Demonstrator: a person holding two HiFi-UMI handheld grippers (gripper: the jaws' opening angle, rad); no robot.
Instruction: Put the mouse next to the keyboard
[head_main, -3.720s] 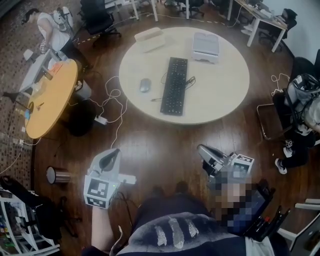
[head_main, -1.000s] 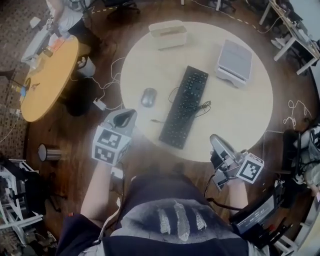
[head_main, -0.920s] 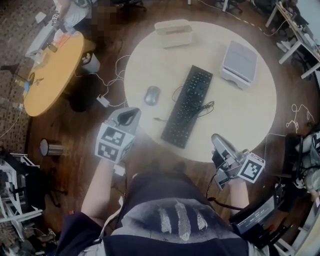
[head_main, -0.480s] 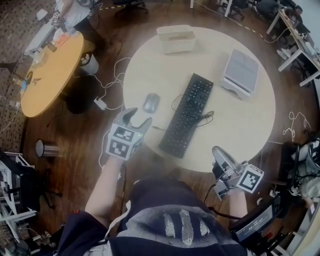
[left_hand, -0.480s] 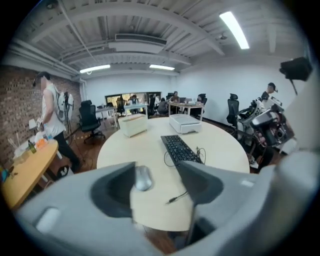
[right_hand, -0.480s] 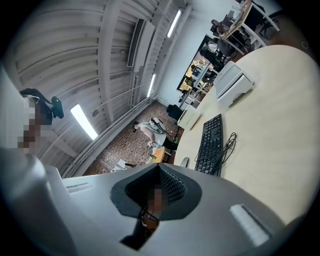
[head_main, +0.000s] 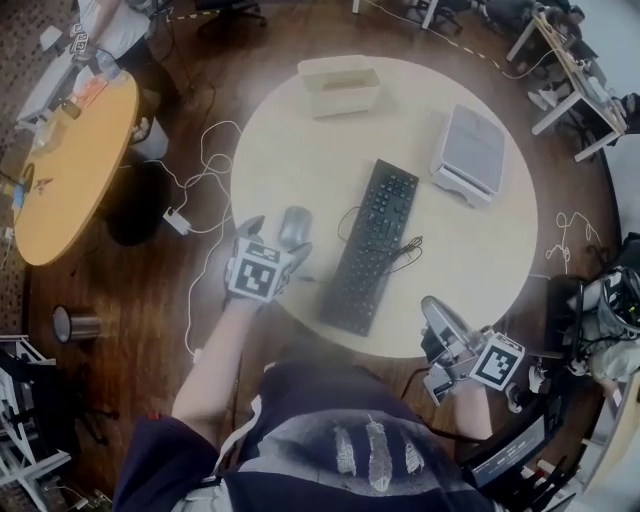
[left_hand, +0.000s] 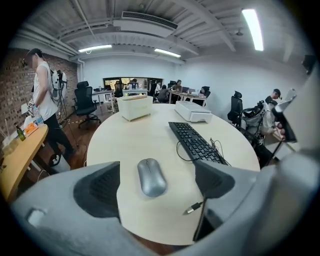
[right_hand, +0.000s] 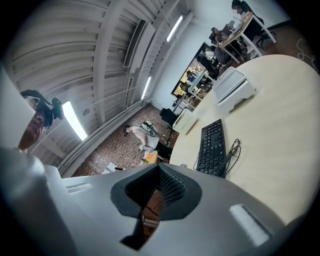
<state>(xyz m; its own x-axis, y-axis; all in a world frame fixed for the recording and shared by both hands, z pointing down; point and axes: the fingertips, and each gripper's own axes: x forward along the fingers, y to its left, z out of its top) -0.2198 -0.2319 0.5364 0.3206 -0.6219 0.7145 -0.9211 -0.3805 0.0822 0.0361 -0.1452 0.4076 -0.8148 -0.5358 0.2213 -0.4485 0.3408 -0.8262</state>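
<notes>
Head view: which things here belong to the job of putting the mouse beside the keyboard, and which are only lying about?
For the job:
- mouse
- keyboard
- left gripper: its fingers have just been opening; the mouse lies between them, not gripped

Lying about:
- cream box
- grey flat unit

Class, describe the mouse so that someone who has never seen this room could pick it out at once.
Start at the large round cream table and find the black keyboard in its middle. Left of it, near the table's edge, lies the mouse: small, silver-grey and oval, where the keyboard is long and angular.
</notes>
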